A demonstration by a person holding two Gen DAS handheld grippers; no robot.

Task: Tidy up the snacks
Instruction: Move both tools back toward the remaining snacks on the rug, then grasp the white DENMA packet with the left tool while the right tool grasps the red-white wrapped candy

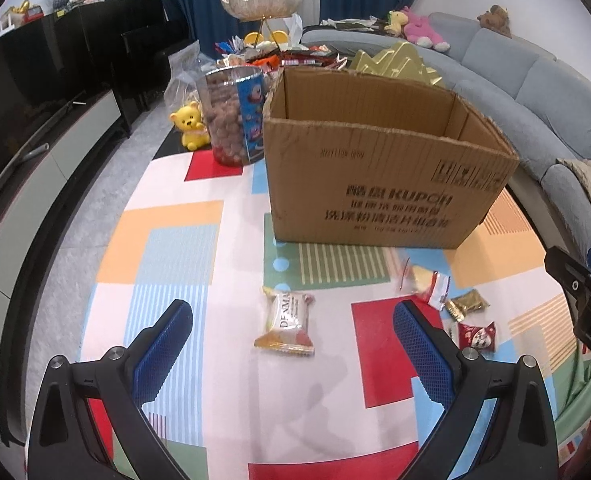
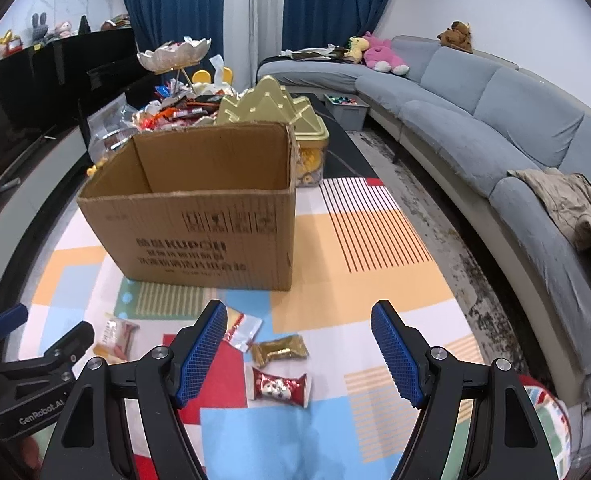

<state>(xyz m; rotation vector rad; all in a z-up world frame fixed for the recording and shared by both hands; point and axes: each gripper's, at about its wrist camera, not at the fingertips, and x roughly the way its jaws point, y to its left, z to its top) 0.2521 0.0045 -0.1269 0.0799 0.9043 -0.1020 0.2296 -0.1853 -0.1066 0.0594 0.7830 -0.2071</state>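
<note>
My left tongs [image 1: 293, 322] stand wide with nothing between their blue ribbed pads, above a worktop covered by a cloth of coloured blocks and stripes [image 1: 167, 248]. Just ahead of them, between the two fingers, lies a white and orange plastic snack packet with dark lettering [image 1: 286, 326], flat on the cloth.

My right tongs [image 2: 299, 322] are also wide and hold nothing. Nearest to them, between the fingers, lies a red and white wrapped sweet with twisted ends [image 2: 278, 387]. Just beyond it is a gold foil sweet wrapper [image 2: 280, 349], and to the left of that, partly behind my left-hand finger, a clear packet with a red edge and yellow contents [image 2: 242, 328]. All three lie on the cloth, near one another.

Further ahead of both tongs stands an open brown cardboard box with dark printed lettering [image 2: 199, 236], flaps up; its floor is hidden from here.

Left of the box, beyond my left tongs, stand a clear round tub of brown balls with a blue label [image 1: 231, 116] and a small yellow bear figure [image 1: 191, 126].

Behind the box sits a gold, mountain-shaped tin [image 2: 283, 116], then a heap of mixed wrapped snacks [image 2: 183, 110].

To the right curves a grey fabric sofa [image 2: 495, 128].
</note>
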